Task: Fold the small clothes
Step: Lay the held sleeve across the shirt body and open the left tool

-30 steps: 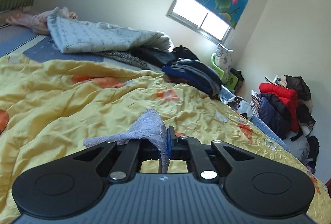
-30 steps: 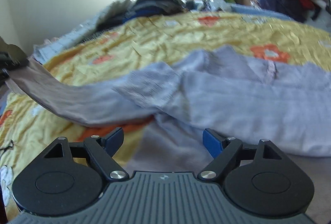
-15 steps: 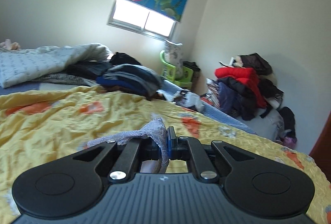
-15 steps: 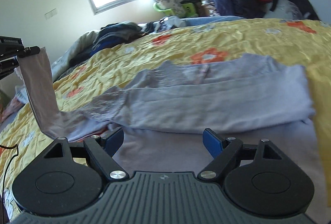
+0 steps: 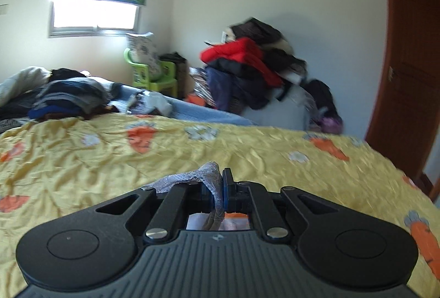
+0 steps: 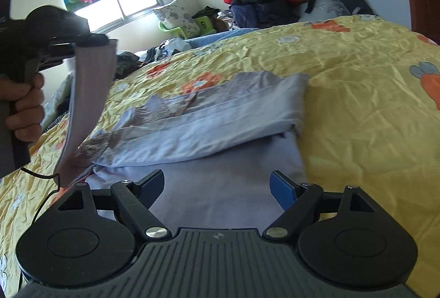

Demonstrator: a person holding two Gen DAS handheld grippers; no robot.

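fold in progress: left hand-held gripper (image 5: 220, 189) pinched a sleeve (image 6: 88, 94) aloft; right hand-held gripper (image 6: 217, 186) spread, empty, over the shirt (image 6: 209, 116). next: lay sleeve across.

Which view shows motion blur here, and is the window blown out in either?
Left wrist view: the clothes pile and yellow quilt are smeared by motion, and the window is blown out white. Right wrist view: sharper, lilac garment crisp, window also overexposed, fisheye bending the edges.
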